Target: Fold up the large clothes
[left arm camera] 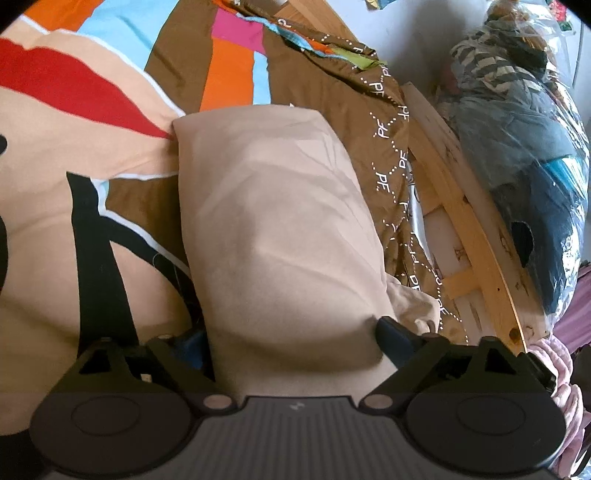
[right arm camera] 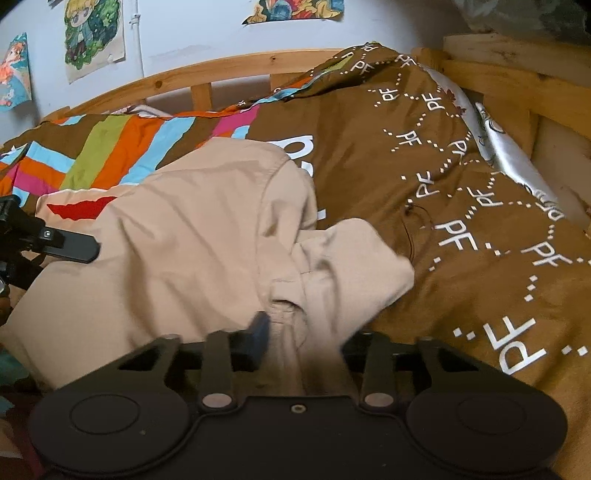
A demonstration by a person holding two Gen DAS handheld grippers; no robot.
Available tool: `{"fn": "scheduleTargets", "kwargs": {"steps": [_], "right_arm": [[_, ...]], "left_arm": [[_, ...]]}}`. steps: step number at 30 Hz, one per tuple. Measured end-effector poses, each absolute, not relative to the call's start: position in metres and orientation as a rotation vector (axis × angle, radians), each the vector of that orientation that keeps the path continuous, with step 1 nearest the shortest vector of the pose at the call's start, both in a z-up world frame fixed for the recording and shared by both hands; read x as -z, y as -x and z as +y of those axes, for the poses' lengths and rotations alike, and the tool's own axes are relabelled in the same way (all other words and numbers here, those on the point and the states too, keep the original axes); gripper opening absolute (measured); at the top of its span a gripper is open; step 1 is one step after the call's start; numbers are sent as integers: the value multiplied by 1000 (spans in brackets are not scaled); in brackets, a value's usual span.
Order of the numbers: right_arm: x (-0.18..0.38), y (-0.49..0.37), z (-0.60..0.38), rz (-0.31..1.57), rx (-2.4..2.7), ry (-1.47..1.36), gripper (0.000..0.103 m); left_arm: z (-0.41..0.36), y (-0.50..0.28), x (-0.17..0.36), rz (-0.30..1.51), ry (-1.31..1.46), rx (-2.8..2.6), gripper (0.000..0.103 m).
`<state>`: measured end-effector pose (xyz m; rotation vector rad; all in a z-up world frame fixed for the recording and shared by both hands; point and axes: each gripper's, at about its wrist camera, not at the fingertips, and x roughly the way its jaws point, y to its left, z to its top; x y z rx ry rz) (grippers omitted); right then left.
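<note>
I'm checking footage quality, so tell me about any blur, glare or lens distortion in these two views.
Left wrist: the wooden bed rail bows from fisheye; glare on the plastic bag. Right wrist: the headboard curves; a gripper finger is blurred against the beige garment.

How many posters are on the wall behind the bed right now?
3, all in the right wrist view: one at the far left edge, one just right of it, one at top centre. More may lie outside the frame.

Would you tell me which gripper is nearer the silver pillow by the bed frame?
Right. The right gripper grips the beige garment on the side toward the silver pillow; the left gripper is farther away.
</note>
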<state>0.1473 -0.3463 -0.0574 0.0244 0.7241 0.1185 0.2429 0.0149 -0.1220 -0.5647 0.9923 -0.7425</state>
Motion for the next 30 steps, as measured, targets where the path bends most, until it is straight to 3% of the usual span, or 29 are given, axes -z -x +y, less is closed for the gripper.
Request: {"fn": "scheduleTargets", "kwargs": {"steps": [6, 20, 23, 28, 30], "right_arm": [[31, -142, -333, 665, -166, -26, 10], [-31, -193, -215, 407, -406, 123, 9], [-20, -222, -186, 432, -432, 186, 12], [32, -255, -181, 608, -383, 266, 21], [42, -258, -196, 632, -333, 221, 35]], "left_arm": [[11, -229, 102, 921, 527, 735, 83], [102, -204, 17, 516, 452, 501, 80], [129, -216, 32, 517, 433, 414, 81], [149, -249, 83, 730, 426, 280, 83], [152, -248, 83, 717, 443, 294, 83]]}}
